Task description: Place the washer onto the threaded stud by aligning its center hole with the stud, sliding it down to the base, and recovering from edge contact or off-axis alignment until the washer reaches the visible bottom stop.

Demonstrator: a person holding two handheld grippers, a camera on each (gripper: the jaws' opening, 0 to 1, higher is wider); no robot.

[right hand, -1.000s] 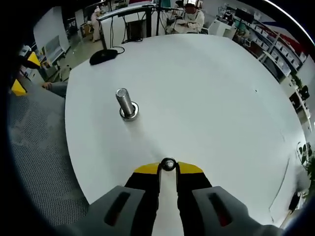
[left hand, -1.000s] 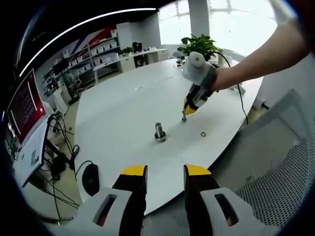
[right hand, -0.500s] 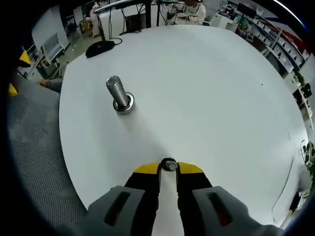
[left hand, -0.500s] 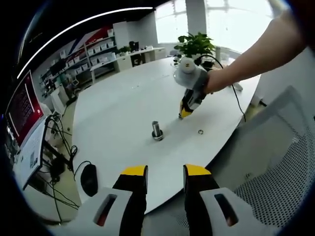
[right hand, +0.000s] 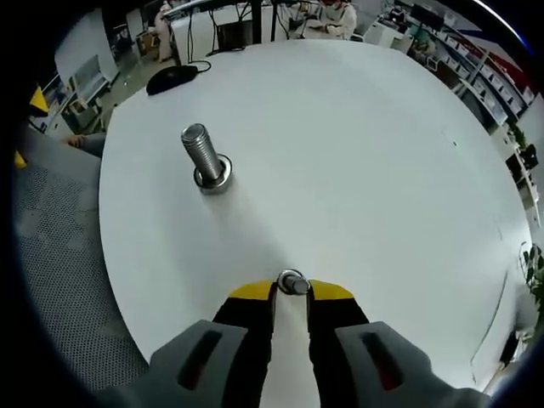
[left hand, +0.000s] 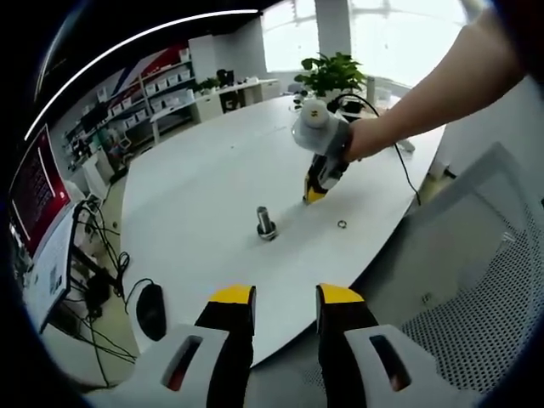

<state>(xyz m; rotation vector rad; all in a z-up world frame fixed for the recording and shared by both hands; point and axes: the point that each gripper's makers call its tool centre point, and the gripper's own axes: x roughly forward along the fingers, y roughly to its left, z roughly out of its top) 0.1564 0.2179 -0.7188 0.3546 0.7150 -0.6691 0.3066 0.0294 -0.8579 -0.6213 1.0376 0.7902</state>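
Washer (right hand: pixel 291 282) sits pinched between the yellow tips of the right hand-held gripper (right hand: pixel 291 291) at lower centre of the right gripper view, its hole facing the camera, held above the white desk (right hand: pixel 365 170). Up and to the left in that view the threaded stud (right hand: pixel 202 155) stands on its base on the desk, leaning slightly toward the upper left of the frame (likely the fisheye), well apart from the held washer. A ring already lies around the foot of the stud. A black mouse (right hand: pixel 170 78) lies near the desk's far edge at upper left. In the left gripper view, the left hand-held gripper (left hand: pixel 286 299) rises from the bottom of the frame with its jaws apart and nothing between them, poised over the near desk edge. Beyond it, the threaded stud (left hand: pixel 266 223) stands at mid-frame on the desk (left hand: pixel 204 178). To the right of the stud the right hand-held gripper (left hand: pixel 311 195) points down at the desk, held by a person's hand (left hand: pixel 361 140) reaching in from the upper right. A second small ring (left hand: pixel 342 224) lies flat on the desk to the lower right of that gripper's tip. A potted plant (left hand: pixel 333 72) stands at the desk's far end.
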